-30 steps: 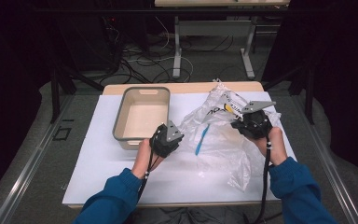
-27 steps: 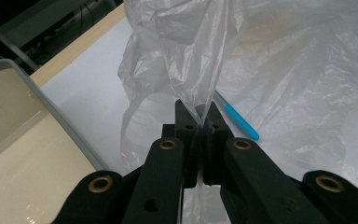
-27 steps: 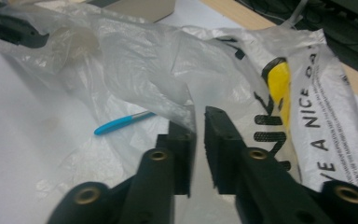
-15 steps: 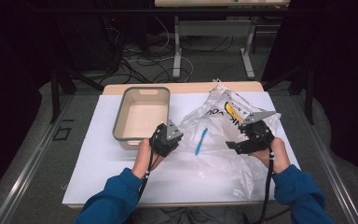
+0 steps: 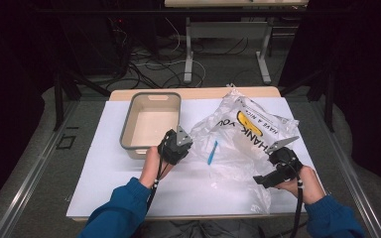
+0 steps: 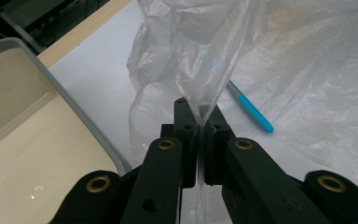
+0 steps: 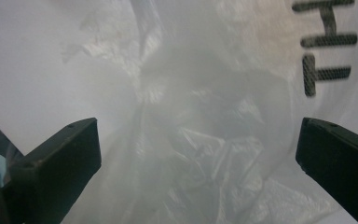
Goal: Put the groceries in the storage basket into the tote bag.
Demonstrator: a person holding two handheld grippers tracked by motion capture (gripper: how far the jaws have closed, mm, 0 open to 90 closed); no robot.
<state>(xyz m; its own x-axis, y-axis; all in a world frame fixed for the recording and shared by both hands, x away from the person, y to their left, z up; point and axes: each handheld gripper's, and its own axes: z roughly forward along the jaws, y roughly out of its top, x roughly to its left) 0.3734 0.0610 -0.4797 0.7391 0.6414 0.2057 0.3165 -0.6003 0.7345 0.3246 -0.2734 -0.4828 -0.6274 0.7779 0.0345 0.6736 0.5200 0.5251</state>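
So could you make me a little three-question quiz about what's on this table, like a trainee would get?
1. True or false: the left gripper is clamped on a fold of the plastic bag.
2. How do the right gripper's jaws stand? A) pinched on the bag B) wide apart, having just been opening, with bag film in front of them C) holding the pen
3. Fill in: the blue pen lies under the bag's film, to the ____ of the grey tub in the high view.

Key: 1 true; 2 B; 3 right.
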